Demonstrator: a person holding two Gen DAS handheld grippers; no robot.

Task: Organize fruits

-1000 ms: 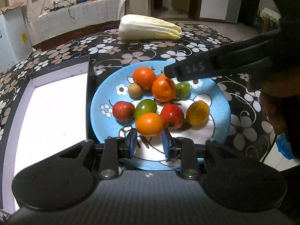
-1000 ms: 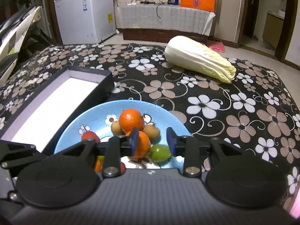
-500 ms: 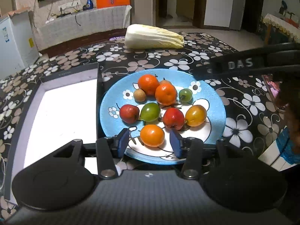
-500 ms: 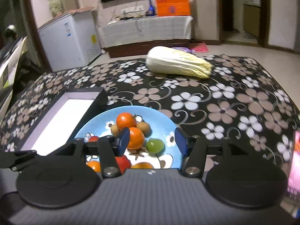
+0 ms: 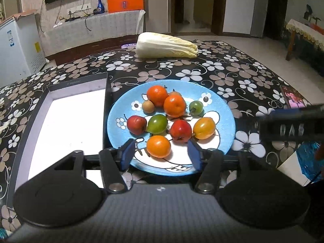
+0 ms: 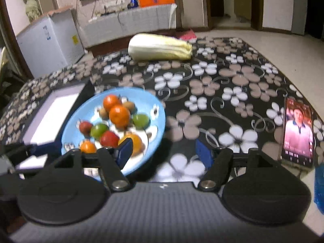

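On the blue plate (image 5: pixel 226 109) at the middle of the flowered table (image 5: pixel 232 70), the fruits lie gathered in a loose cluster: two orange ones at the back, small brown ones beside them, a little green one to their right, then a row of red, green, red and yellow, with a single orange fruit (image 5: pixel 158 146) nearest the camera. The left gripper (image 5: pixel 161 156) hangs just short of that front fruit; its jaws have just been opening, and nothing is pressed between them, the fruit sitting beyond the pads. The right gripper (image 6: pixel 164 150) is off over bare cloth to the plate's right, its jaws likewise just opened wide and empty. Judging by this, both tools have let go and a fresh pick is being lined up, or the arranging is nearly finished. A next grasp would call for the left jaws to straddle one fruit without nudging its neighbours. Left of the plate, touching its rim, sits an open white-lined box (image 5: pixel 66 121); a cabbage (image 5: pixel 166 45) lies well behind, a phone (image 6: pixel 297 129) near the right table edge.
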